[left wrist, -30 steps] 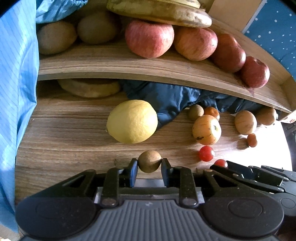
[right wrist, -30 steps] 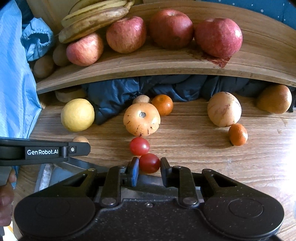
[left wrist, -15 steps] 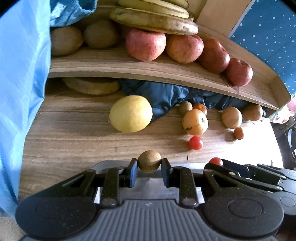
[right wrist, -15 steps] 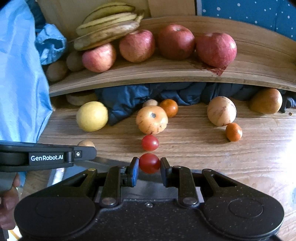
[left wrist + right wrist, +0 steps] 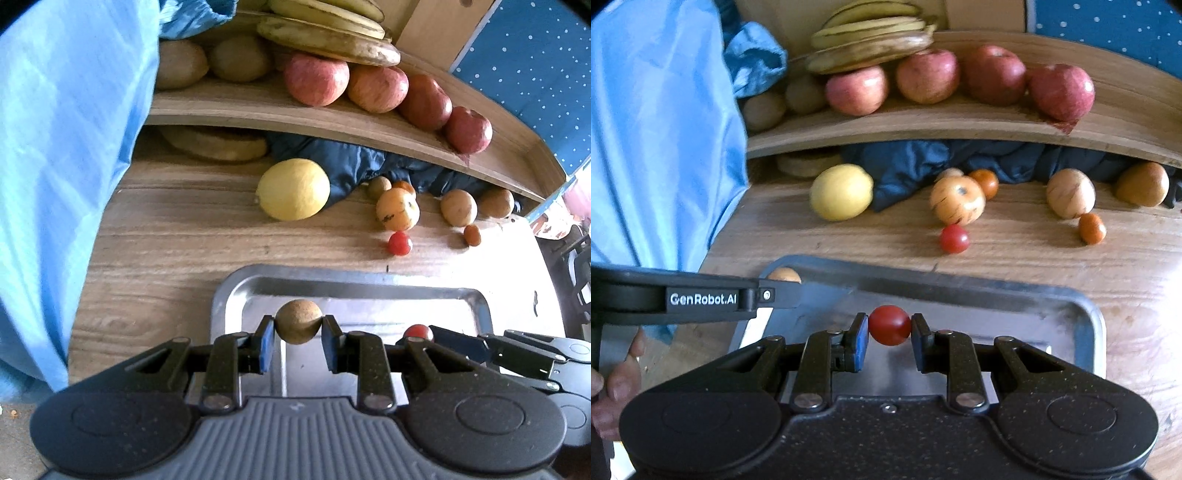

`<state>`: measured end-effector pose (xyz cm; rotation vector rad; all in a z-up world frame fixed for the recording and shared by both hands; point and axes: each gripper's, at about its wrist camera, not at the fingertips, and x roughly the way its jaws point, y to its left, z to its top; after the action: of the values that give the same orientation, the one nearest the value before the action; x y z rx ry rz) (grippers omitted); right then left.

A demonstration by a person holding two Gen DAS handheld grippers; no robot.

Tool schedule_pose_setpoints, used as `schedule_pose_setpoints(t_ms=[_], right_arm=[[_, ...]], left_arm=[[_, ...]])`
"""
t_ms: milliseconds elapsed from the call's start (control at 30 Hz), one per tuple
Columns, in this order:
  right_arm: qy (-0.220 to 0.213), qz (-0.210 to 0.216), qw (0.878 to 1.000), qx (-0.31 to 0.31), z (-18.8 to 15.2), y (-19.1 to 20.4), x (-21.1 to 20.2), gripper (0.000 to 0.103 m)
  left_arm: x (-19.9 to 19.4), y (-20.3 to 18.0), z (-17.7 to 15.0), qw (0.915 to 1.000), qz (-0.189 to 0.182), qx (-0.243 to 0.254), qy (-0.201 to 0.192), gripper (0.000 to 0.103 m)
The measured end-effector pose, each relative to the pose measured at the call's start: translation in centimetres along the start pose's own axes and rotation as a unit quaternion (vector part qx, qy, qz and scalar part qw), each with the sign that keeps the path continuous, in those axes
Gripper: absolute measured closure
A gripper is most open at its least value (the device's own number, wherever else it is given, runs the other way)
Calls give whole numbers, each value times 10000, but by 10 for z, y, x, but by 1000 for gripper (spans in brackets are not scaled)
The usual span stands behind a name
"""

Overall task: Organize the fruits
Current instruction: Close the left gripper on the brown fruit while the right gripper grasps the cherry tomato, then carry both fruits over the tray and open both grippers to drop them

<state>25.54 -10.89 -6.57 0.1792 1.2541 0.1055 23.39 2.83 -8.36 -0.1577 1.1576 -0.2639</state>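
Note:
My left gripper is shut on a small round brown fruit and holds it over the left part of a metal tray. My right gripper is shut on a red cherry tomato over the same tray; that tomato also shows in the left wrist view. On the wooden table lie a yellow lemon, a spotted orange fruit, a second cherry tomato and several small round fruits.
A wooden shelf at the back carries red apples, bananas and brown fruits. A dark blue cloth lies under it. Light blue fabric hangs on the left. The left gripper's arm crosses the right wrist view.
Both grippers have pulled back from the loose fruits with their fruits held. The metal tray has come into view beneath them.

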Motion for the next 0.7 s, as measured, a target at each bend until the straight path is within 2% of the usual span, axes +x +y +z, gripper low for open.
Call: schedule_pose_setpoints(t_ms=[267,700], right_arm=[[146,181,9996,-137,-16,22,-5,77],[728,455,9958,-313,-43,41,-5,76]], left_arm=[[-7,13,-15,9997,-89,152,195,73],[-8,19,-36,9969,-225,420,624,73]])
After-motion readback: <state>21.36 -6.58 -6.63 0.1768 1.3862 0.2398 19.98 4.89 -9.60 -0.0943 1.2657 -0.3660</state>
